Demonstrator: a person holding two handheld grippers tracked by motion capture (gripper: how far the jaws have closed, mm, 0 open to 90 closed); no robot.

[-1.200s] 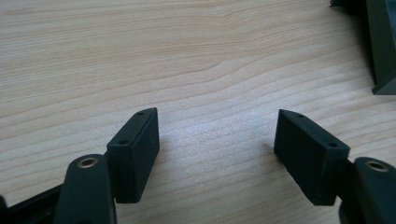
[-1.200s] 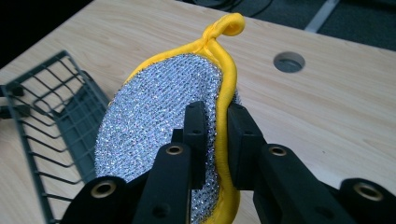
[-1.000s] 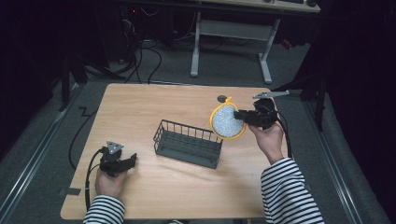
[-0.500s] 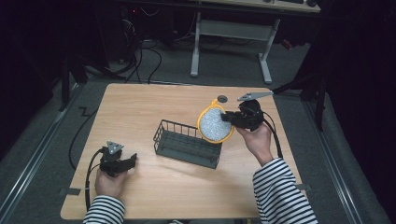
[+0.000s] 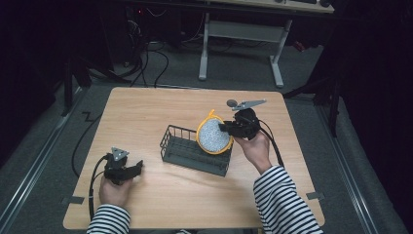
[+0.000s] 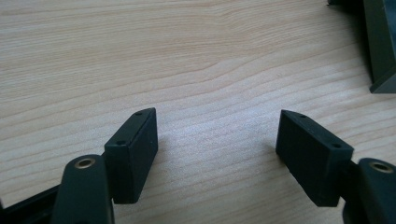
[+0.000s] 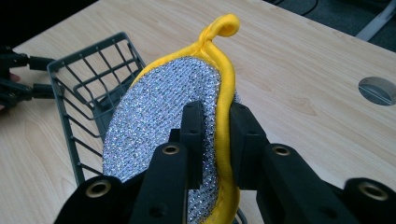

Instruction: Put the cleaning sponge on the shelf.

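We had moved the round scrubber [image 5: 213, 136], pinched tight in our right gripper [image 5: 229, 128], over the wire basket [image 5: 190, 151], nearly ready to drop, while our left gripper [image 5: 134, 168] rested wide open, empty.

- In the right gripper view the scouring pad [image 7: 159, 121] is cut off at the bottom edge, and the black jaws clamped on its yellow rim cover part of it.
- The pad hides the near end of the wire basket [image 7: 88, 93].
- In the left gripper view a dark object [image 6: 379, 44] is cut by the right edge; what it is cannot be told.
- In the high view the person's striped sleeves [image 5: 285, 204] run off the bottom edge.
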